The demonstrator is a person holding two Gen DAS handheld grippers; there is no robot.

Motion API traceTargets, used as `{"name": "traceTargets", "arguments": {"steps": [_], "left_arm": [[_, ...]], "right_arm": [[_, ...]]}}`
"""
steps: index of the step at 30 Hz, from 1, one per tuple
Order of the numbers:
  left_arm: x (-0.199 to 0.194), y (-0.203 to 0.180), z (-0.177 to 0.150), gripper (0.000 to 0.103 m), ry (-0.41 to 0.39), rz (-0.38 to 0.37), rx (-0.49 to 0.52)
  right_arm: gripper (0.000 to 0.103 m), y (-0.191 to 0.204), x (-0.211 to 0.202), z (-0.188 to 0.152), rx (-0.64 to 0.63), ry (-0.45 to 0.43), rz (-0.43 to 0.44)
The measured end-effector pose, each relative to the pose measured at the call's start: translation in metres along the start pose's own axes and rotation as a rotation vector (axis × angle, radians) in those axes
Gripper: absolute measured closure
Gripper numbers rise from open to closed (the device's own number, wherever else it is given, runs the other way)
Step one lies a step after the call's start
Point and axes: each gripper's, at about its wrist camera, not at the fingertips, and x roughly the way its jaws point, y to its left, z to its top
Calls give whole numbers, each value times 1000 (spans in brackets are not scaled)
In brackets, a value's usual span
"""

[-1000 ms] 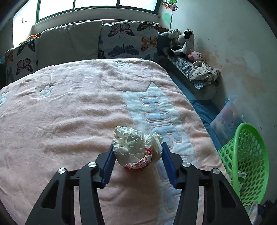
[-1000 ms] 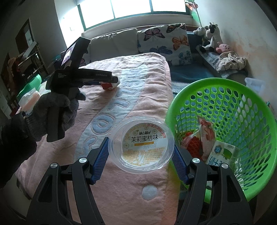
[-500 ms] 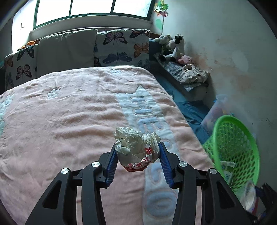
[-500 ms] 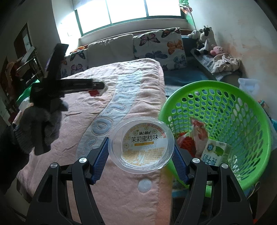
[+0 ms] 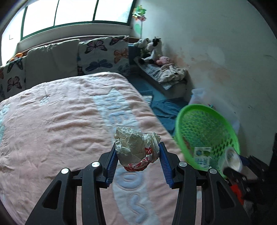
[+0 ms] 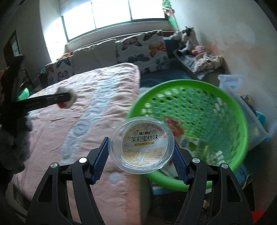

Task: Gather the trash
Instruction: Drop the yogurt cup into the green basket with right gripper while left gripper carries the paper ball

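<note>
- The crumpled paper wad (image 5: 136,148), off-white with a red-and-white strip along its bottom, is clamped between the blue ribbed pads of the left gripper (image 5: 138,163), held above the pink blanket (image 5: 52,124), short of the green basket's near rim.
- From the right wrist view the same wad (image 6: 66,100) shows as a blurred pale lump at the tip of the left gripper (image 6: 67,99), off to the basket's left over the blanket (image 6: 60,147).
- The clear plastic cup (image 6: 142,144), its printed lid facing the camera, is squeezed between the pads of the right gripper (image 6: 141,160) and overlaps the near-left rim of the green basket (image 6: 230,110).
- In the left wrist view that cup (image 5: 232,158) appears blurred at the basket's near edge.
- The green basket (image 5: 180,124) stands beside the bed, near the wall; inside it lie a milk carton (image 5: 201,156) and a red-printed wrapper (image 6: 174,125).
- The carton (image 6: 193,144) rests on the basket's floor just right of the cup.
- Beyond the basket, butterfly pillows (image 5: 103,53) line the head of the bed under the window (image 5: 76,13).
- Stuffed toys (image 5: 152,50) sit on a bench against the wall, farther back from the basket.
</note>
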Motion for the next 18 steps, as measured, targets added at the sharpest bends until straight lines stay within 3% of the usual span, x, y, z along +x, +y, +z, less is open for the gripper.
{"name": "traceTargets", "arguments": {"steps": [10,18], "left_arm": [[-4,-47,1,58,0,-59,74],[7,-76,2,58,20,-85,115]], "right_arm": [[35,-52,10,-1,78,20,-106],[34,-77,23,-5,130,43,-118]]}}
